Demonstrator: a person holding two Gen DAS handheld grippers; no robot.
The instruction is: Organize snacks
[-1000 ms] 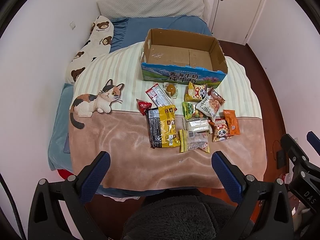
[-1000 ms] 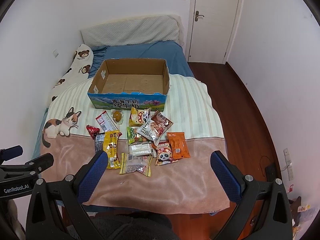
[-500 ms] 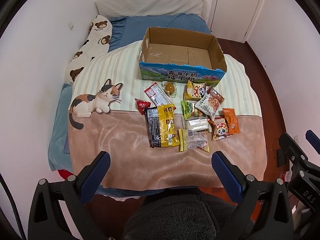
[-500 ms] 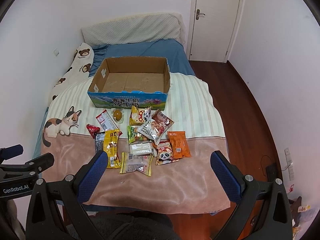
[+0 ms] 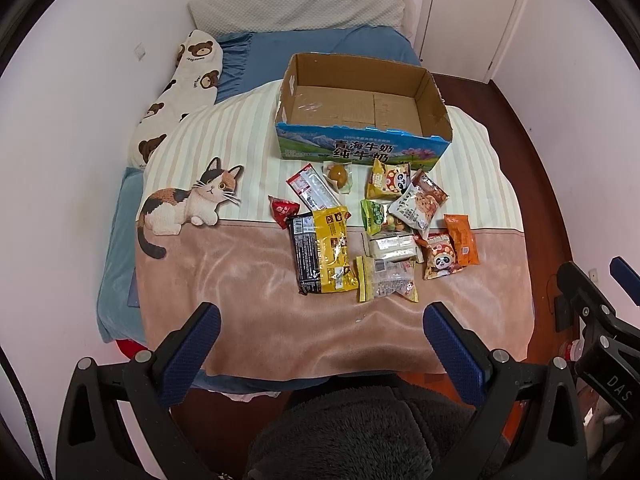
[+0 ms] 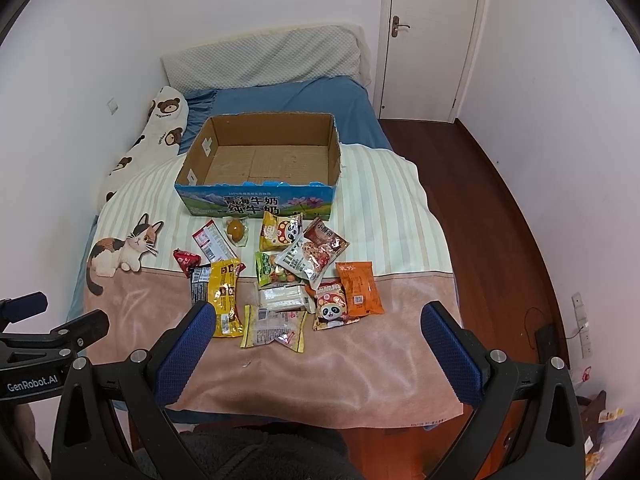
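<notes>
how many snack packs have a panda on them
2: the yellow panda pack just in front of the cardboard box, and the red panda pack nearer, beside the orange packet. Others may be hidden.

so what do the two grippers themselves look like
Both the left gripper and right gripper have black frames with silver screws and blue textured pads on long fingers. White lettering reads GenRobot.AI on the left one's body, seen from the right wrist view.
</notes>
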